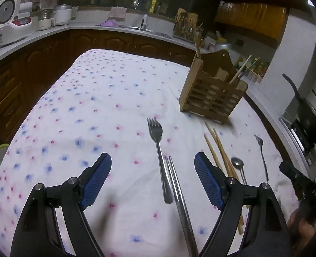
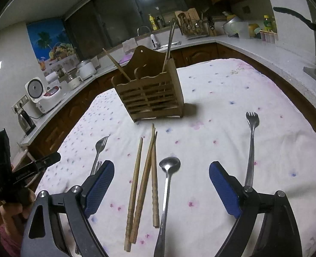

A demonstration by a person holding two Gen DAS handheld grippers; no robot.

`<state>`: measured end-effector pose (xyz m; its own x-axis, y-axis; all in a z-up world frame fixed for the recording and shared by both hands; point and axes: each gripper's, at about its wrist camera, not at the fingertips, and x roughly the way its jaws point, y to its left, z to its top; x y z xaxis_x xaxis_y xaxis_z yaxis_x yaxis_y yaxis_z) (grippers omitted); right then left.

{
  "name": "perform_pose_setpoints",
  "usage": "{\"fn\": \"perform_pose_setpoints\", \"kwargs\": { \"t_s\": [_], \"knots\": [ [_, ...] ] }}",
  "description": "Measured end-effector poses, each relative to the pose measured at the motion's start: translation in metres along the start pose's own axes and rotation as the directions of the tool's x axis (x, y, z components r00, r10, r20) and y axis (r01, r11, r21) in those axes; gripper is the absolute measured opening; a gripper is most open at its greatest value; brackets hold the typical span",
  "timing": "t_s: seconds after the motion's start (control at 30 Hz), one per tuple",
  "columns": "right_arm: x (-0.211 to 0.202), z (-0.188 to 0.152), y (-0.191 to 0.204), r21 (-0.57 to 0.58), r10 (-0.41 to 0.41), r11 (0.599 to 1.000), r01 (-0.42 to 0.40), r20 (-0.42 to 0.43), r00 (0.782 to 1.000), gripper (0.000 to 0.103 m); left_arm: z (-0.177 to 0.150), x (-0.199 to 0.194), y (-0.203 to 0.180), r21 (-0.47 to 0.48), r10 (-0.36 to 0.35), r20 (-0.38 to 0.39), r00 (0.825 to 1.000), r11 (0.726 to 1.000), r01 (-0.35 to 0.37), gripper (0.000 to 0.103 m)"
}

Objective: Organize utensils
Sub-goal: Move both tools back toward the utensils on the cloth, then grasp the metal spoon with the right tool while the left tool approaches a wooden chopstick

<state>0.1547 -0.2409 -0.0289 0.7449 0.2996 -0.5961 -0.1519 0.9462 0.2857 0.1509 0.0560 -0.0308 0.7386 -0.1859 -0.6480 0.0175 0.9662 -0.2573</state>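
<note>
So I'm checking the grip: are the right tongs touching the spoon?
Apart. Right wrist view: the spoon lies between the open right tongs, clear of both pads.

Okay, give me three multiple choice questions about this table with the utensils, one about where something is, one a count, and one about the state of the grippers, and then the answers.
1. Where does the spoon lie in the right wrist view?
A. Inside the wooden holder
B. On the cloth, between the wooden chopsticks and the small fork
C. On the kitchen counter

2. How many wooden chopsticks lie on the tablecloth?
A. One
B. Three
C. Six

3. How do the left gripper and right gripper stand?
A. Both open, holding nothing
B. Both shut on forks
C. One shut on a spoon

Answers: 1 B, the spoon rests on the cloth between them. 2 B, three sticks show below the wooden utensil holder. 3 A, blue pads stand wide apart, touching nothing.
</note>
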Motion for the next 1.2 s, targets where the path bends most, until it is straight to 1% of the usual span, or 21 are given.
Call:
{"fn": "perform_pose_setpoints", "kwargs": {
  "t_s": [0.23,0.33,0.4,0.47,0.57,0.63,0.7,0.77,0.8,0.87,0.93,1.0,1.1,1.2],
  "knots": [
    [0.003,-0.001,0.002,-0.008,-0.004,1.000,0.004,-0.003,1.000,0.091,0.001,0.003,-0.010,0.025,-0.008,-0.009,1.000,1.000,0.008,0.082],
    [0.008,0.002,0.002,-0.014,-0.007,1.000,0.007,-0.007,1.000,0.089,0.003,0.010,-0.018,0.044,-0.014,-0.027,1.000,0.999,0.016,0.082],
    [0.011,0.004,-0.001,-0.001,0.007,1.000,-0.007,-0.010,1.000,0.087,0.005,0.018,-0.026,0.059,-0.021,-0.051,0.998,0.998,0.024,0.082],
    [0.015,0.007,-0.004,0.014,0.013,1.000,-0.013,-0.017,1.000,0.082,0.007,0.025,-0.033,0.070,-0.030,-0.072,0.997,0.997,0.035,0.082],
    [0.020,0.010,-0.011,0.042,0.016,0.999,-0.015,-0.028,0.999,0.072,0.010,0.038,-0.045,0.091,-0.044,-0.104,0.994,0.994,0.054,0.081],
    [0.024,0.013,-0.017,0.062,0.008,0.998,-0.006,-0.037,0.999,0.059,0.013,0.049,-0.056,0.105,-0.052,-0.128,0.990,0.992,0.066,0.078],
    [0.029,0.014,-0.022,0.071,0.004,0.997,0.000,-0.055,0.998,0.054,0.015,0.058,-0.063,0.114,-0.058,-0.146,0.988,0.991,0.075,0.076],
    [0.033,0.014,-0.025,0.071,0.003,0.997,0.002,-0.073,0.997,0.052,0.018,0.070,-0.073,0.128,-0.058,-0.169,0.984,0.989,0.081,0.075],
    [0.034,0.013,-0.026,0.068,0.002,0.998,0.003,-0.082,0.997,0.048,0.019,0.077,-0.077,0.137,-0.054,-0.184,0.981,0.987,0.080,0.074],
    [0.039,0.010,-0.025,0.060,0.003,0.998,0.003,-0.104,0.995,0.045,0.020,0.087,-0.082,0.143,-0.051,-0.208,0.977,0.986,0.082,0.072],
    [0.043,0.008,-0.024,0.050,0.012,0.999,-0.005,-0.129,0.992,0.043,0.022,0.099,-0.088,0.153,-0.047,-0.237,0.970,0.985,0.085,0.066],
    [0.049,0.005,-0.022,0.037,0.015,0.999,-0.010,-0.154,0.988,0.039,0.024,0.108,-0.091,0.156,-0.044,-0.259,0.965,0.984,0.087,0.063],
    [0.061,-0.002,-0.018,0.018,0.024,1.000,-0.021,-0.208,0.978,0.034,0.029,0.122,-0.098,0.173,-0.044,-0.283,0.958,0.980,0.096,0.063],
    [0.075,-0.007,-0.014,-0.011,0.014,1.000,-0.018,-0.262,0.965,0.028,0.033,0.135,-0.106,0.204,-0.039,-0.305,0.951,0.973,0.106,0.062]
  ]
}}
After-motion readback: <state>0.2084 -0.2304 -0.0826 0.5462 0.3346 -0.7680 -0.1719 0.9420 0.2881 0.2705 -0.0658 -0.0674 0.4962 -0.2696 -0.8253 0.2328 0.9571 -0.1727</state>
